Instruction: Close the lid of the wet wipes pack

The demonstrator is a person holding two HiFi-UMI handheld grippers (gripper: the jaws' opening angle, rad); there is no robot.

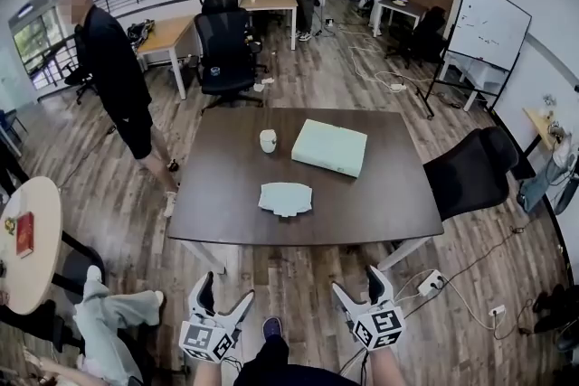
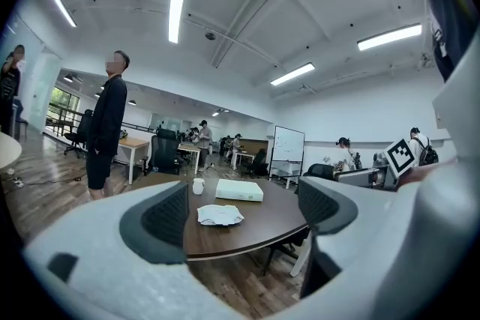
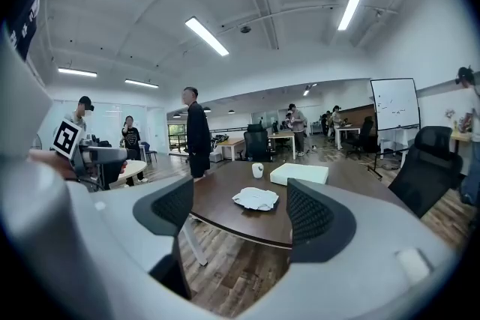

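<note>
Left hand-held gripper (image 1: 224,289) and right hand-held gripper (image 1: 357,283), both released: the jaws stand apart with nothing between them. Each has a white moulded shell with dark ribbed pads on its inner faces. Both hang over the wood-plank floor (image 1: 298,271), short of the near edge of the worktop (image 1: 226,185) and well apart from everything on it. A strip of open floor separates them from that edge. The worktop is dark brown, smooth and rectangular with rounded corners, on pale legs. The pack (image 1: 286,198) lies flat near the middle of the near edge, pale, soft and irregular in outline. Its lid cannot be made out at this range. Bare worktop surrounds it on every side. Beyond it stand a small white cylindrical cup (image 1: 268,140), to the left, and a flat pale-green box (image 1: 330,147), to the right, set slightly askew. A black chair (image 1: 470,172) stands at the right end. A person (image 1: 116,77) in dark clothes stands off the far left corner.
</note>
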